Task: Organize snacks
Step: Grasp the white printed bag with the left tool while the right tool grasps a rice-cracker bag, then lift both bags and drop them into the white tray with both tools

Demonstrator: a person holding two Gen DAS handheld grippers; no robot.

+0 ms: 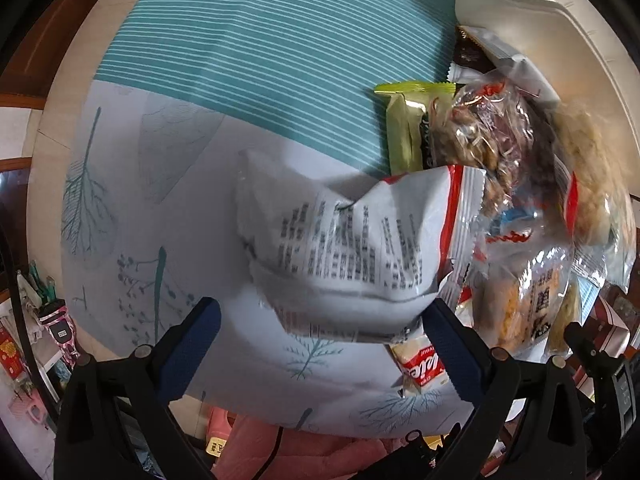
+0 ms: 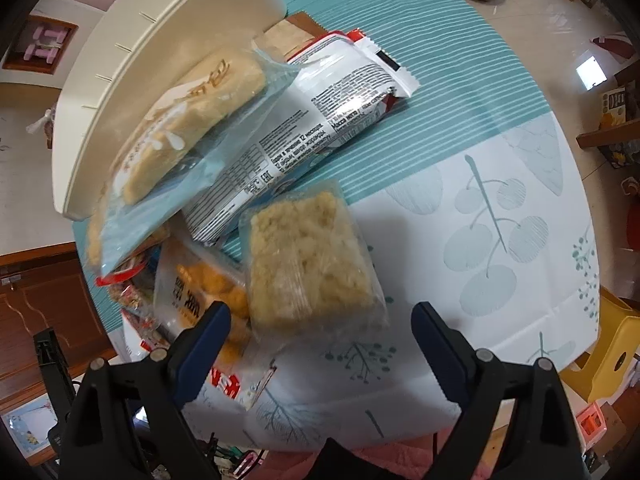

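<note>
- From my left gripper (image 1: 320, 344) I look almost straight down; its jaws stand wide, holding nothing, with the white packet with black print (image 1: 340, 248) lying between and just ahead of them, no pad pressing on it. I judge it is the left side's likely pick.
- That packet lies on the worktop (image 1: 132, 208) at the edge of the snack pile, overlapping a small red-and-white packet (image 1: 420, 368) close to the right pad, which could get caught in a closing grip.
- Further right the pile crowds together: a green bar (image 1: 404, 128), a clear bag of brown twists (image 1: 480, 132) and a clear pack with yellow pieces (image 1: 520, 304), all heaped against the cream basket (image 1: 540, 12) at the worktop's far edge. I take the basket to be where the snacks belong.
- My right gripper (image 2: 320, 344) also has its jaws wide and empty, straddling the near end of the square rice-crisp cake (image 2: 312, 260) without touching it.
- Beside that cake, the pack with yellow pieces sits close to the left pad and may foul it; a long white bar (image 2: 304, 120) and a blue-wrapped cake (image 2: 188, 128) lean towards the basket rim.
- The right half of the worktop is bare cloth, so there is room to sort there.
</note>
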